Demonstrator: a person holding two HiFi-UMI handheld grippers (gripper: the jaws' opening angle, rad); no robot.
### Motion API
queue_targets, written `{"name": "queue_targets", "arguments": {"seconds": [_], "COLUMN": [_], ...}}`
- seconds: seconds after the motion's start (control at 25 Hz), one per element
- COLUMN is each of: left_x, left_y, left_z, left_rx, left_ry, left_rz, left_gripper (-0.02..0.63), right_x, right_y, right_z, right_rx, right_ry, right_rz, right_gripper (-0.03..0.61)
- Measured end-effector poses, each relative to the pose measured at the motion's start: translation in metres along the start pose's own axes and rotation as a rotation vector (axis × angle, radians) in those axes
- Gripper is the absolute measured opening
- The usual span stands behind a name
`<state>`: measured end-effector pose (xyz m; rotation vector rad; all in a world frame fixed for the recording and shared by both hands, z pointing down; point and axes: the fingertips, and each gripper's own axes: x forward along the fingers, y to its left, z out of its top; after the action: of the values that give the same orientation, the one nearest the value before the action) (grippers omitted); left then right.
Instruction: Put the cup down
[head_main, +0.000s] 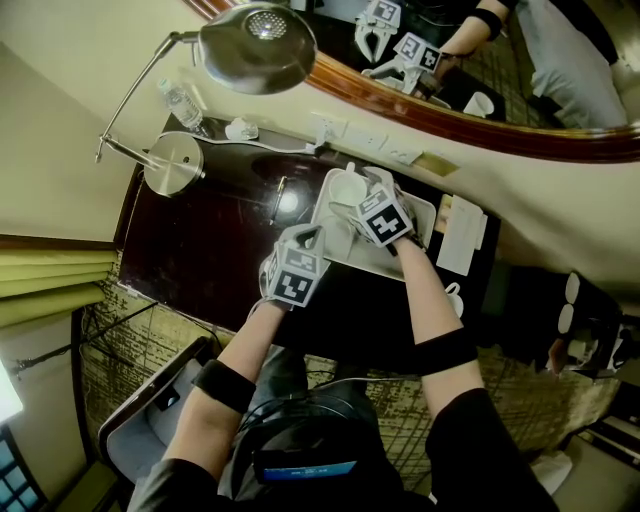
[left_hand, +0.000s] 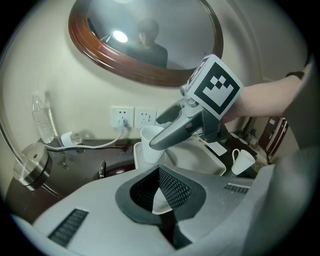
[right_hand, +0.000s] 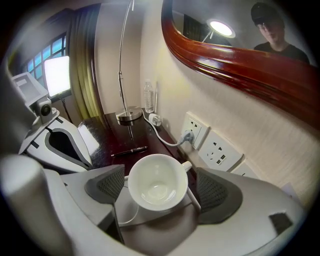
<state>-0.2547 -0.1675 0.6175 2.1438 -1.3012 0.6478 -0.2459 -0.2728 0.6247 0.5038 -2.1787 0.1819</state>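
A white cup (right_hand: 158, 187) stands upright and empty in the corner of a white tray (right_hand: 150, 222) on the dark desk. My right gripper (right_hand: 160, 189) is open around it, one pad on each side of the cup with a gap to the cup wall. In the head view the cup (head_main: 348, 187) sits at the tray's (head_main: 424, 213) left end, under the right gripper (head_main: 362, 192). The left gripper (left_hand: 162, 192) is shut and holds nothing. It hovers over the desk (head_main: 200, 250) just left of the tray, and its view shows the cup (left_hand: 150, 147) partly behind a right finger.
A second white cup (left_hand: 242, 161) stands right of the tray. On the desk's left part are a pen (head_main: 278, 200), a lamp base (head_main: 173, 163) and a water bottle (head_main: 182, 103). The lamp head (head_main: 255, 45) hangs above. Wall sockets (right_hand: 200, 130) and a mirror back the desk.
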Motion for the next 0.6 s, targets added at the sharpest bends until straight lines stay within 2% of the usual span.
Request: {"name": "queue_targets", "arguments": {"seconds": [0.16,0.28,0.48,0.6], "left_x": [-0.009,-0.018,-0.033,-0.042], "left_y": [-0.010,-0.024,-0.055,-0.073], "left_z": [0.008,0.016,0.024,0.028], "left_rx": [-0.025,-0.040,-0.036,-0.047], "left_ry": [-0.017,-0.038,-0.065,-0.082], "left_rz": [0.009,0.020,0.029,0.032], "left_gripper": [0.003,0.003,0.003,0.003], "right_x": [-0.022,-0.046,-0.090,-0.116], "right_y": [0.002,0.009,0.026,0.029], "right_z": [0.001,-0.002,-0.021,-0.034], "right_rx": [-0.017,-0.035,-0.005,0.041], "right_ry": [-0.013,-0.021,-0.050,-0.082], "right_rz": [-0.015,-0.008,0.021,0.018], "right_gripper": [0.480,0.435,0.420,0.316]}}
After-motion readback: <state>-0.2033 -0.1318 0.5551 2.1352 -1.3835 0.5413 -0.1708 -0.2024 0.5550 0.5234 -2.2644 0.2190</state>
